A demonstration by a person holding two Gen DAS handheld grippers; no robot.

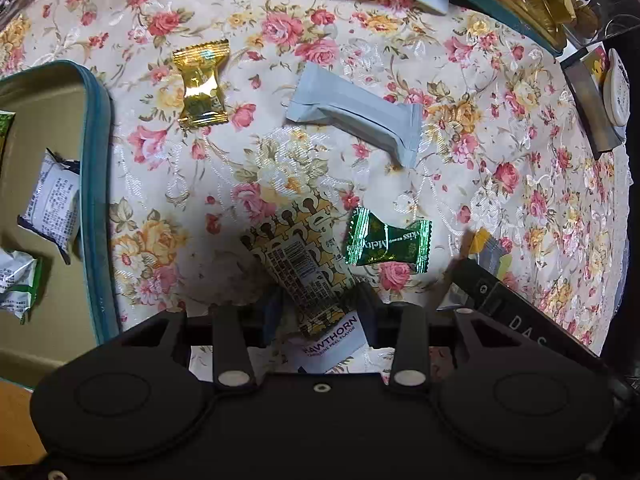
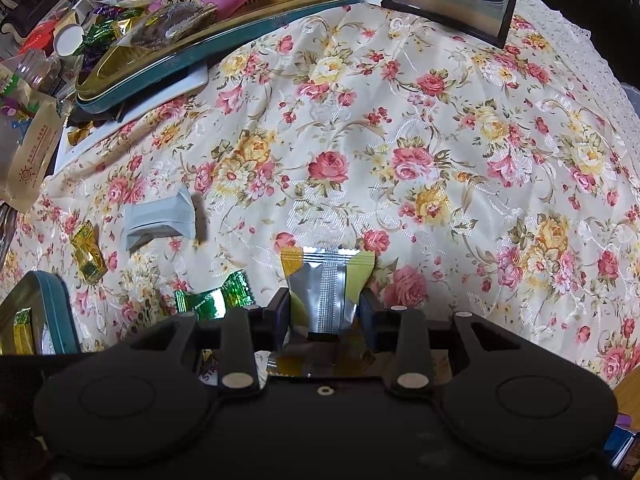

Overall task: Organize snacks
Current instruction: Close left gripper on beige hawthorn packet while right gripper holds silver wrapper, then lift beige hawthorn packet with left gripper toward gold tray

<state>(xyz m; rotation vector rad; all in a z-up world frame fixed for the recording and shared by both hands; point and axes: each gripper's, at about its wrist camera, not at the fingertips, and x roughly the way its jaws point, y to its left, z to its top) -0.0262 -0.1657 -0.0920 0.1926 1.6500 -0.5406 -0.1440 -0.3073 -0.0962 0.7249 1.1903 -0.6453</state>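
Observation:
My left gripper (image 1: 318, 304) is shut on a yellow patterned hawthorn snack bar (image 1: 298, 256) that lies on the floral cloth. A green candy (image 1: 386, 246), a grey packet (image 1: 356, 114) and a gold candy (image 1: 202, 86) lie beyond it. A teal tin (image 1: 94, 184) at the left holds several small packets. My right gripper (image 2: 324, 304) is shut on a silver and yellow packet (image 2: 324, 280); this gripper also shows in the left wrist view (image 1: 476, 276). The grey packet (image 2: 160, 220), the gold candy (image 2: 90, 252) and the green candy (image 2: 216, 300) lie to its left.
A second teal tin (image 2: 224, 46) with pink and dark snack bags stands at the back left among loose clutter. A stack of cards (image 2: 452, 4) with a white remote on it sits at the back. Floral cloth (image 2: 440, 140) covers the table.

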